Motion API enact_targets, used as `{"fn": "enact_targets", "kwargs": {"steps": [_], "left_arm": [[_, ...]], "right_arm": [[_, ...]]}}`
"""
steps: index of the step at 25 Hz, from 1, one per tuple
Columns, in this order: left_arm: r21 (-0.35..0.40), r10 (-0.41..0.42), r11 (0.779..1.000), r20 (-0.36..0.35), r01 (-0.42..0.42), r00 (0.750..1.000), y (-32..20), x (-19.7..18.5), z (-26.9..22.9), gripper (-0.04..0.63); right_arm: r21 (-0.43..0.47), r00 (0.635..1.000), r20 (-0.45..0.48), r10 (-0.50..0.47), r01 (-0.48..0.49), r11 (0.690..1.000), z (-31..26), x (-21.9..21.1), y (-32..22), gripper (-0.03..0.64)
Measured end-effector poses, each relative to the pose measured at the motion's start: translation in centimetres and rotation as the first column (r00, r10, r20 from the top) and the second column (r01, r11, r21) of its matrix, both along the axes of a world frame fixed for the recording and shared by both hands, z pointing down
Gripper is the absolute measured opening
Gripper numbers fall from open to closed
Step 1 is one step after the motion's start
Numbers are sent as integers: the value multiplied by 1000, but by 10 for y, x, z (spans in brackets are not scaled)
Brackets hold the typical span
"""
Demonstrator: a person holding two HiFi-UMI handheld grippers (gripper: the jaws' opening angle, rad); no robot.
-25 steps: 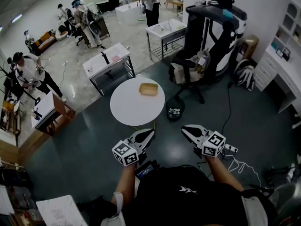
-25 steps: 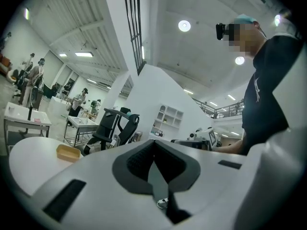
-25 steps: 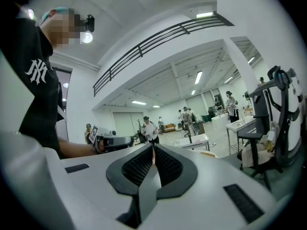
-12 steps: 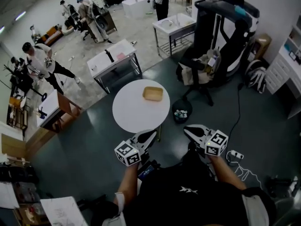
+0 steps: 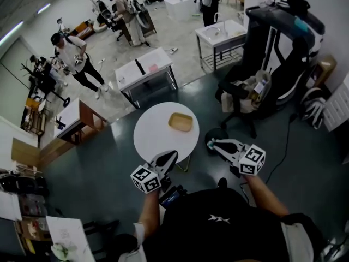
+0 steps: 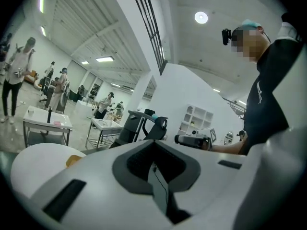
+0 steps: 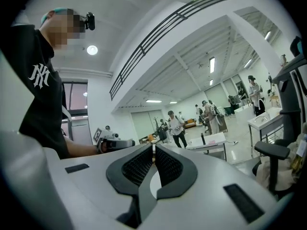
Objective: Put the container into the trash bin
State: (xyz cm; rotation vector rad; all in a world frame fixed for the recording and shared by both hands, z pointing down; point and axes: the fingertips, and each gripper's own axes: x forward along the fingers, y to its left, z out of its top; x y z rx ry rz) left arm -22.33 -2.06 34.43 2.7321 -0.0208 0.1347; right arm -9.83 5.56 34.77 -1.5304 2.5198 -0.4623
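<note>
1. The container (image 5: pixel 180 121), a shallow tan tray, lies flat on the round white table (image 5: pixel 155 138). It sits toward the table's far right edge, and nothing touches it.
2. The left hand-held gripper (image 5: pixel 172 154) is held about level, and in the head view its tip shows over the table's near edge. The left gripper view shows its jaws pressed together with nothing between them.
3. The right hand-held gripper (image 5: pixel 210 144) is held off the table's right edge, above the dark floor (image 5: pixel 109 168). The right gripper view shows its jaws drawn in to a hairline gap, and they are empty too.
4. A dark round shape stands on the floor just beyond the tip of the right hand-held gripper, beside the table's right edge. It is probably the trash bin (image 5: pixel 219 134), but the gripper covers much of it.
5. Both hand-held grippers are apart from the container. The left one is nearer the table's middle, and the right one is level with the table's right side.
6. Each gripper view shows the other hand-held gripper held out at about the same height, and the person's dark shirt behind it.
7. Past the table's far edge stand a black office chair (image 5: pixel 256 94) and a rectangular white table on metal legs (image 5: pixel 144 72).
8. Several people (image 5: pixel 73 56) stand on the pale floor further back.
</note>
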Motion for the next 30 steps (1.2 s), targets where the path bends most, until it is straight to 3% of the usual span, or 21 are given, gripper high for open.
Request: {"fn": "enact_targets", "kwargs": {"steps": [6,11,20,27,30], "left_arm": [[25,-87,996,12,86,996,-29,30,-7,4],[-45,-141,989,12,141,990,-46,44,-16,3],[-28,-197,979,127,202,972,-124,33,34,5],[-61,-151,984,224,168,963,-207,25,94,5],[-102,-125,983,249,154,961,-237,23,112,6]], "right_arm": [[4,997,37,-73,73,997,4,33,-15,41],[-8,992,87,-90,91,996,19,56,-30,41],[-100,978,180,-102,121,988,70,51,-105,41],[-208,985,172,-32,68,976,120,47,-187,54],[-265,983,181,2,47,963,132,45,-209,115]]}}
